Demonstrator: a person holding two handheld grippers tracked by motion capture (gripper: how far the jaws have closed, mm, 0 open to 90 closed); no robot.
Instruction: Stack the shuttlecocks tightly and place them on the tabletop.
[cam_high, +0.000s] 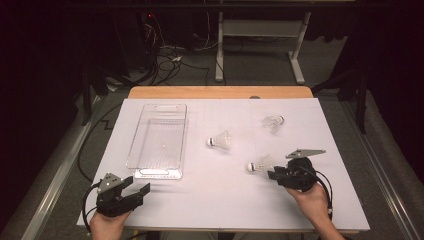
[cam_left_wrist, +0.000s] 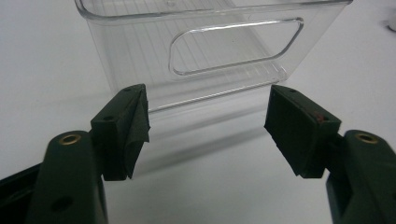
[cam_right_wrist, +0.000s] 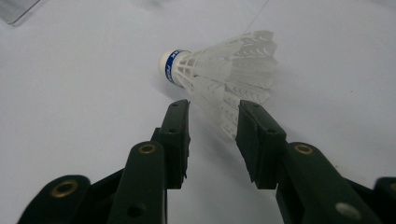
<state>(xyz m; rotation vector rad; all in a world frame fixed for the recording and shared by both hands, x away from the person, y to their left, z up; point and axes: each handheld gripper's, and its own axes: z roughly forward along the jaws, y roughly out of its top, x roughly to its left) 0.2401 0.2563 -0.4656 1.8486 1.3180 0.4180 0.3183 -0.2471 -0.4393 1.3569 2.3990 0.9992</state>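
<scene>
Each hand carries a black hand-held gripper. The left hand-held gripper (cam_high: 141, 190) has a chunky angular body with a small grey three-cornered plate on top and a black cable looping off near the worktop's front left corner. The right hand-held gripper (cam_high: 270, 174) bears a larger grey plate and a coiled black cable. Up close, its dark green-black jaws show brass-ringed screw holes and flat ribbed pads (cam_right_wrist: 180, 135). Both forearms are bare, with no sleeves.

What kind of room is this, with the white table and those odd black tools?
Probably a lab or workshop set up for recording handling tasks. A white table stands in a dark room, loose cables trail across the floor behind it, and hand-held grippers work among shuttlecocks and a clear bin.
</scene>
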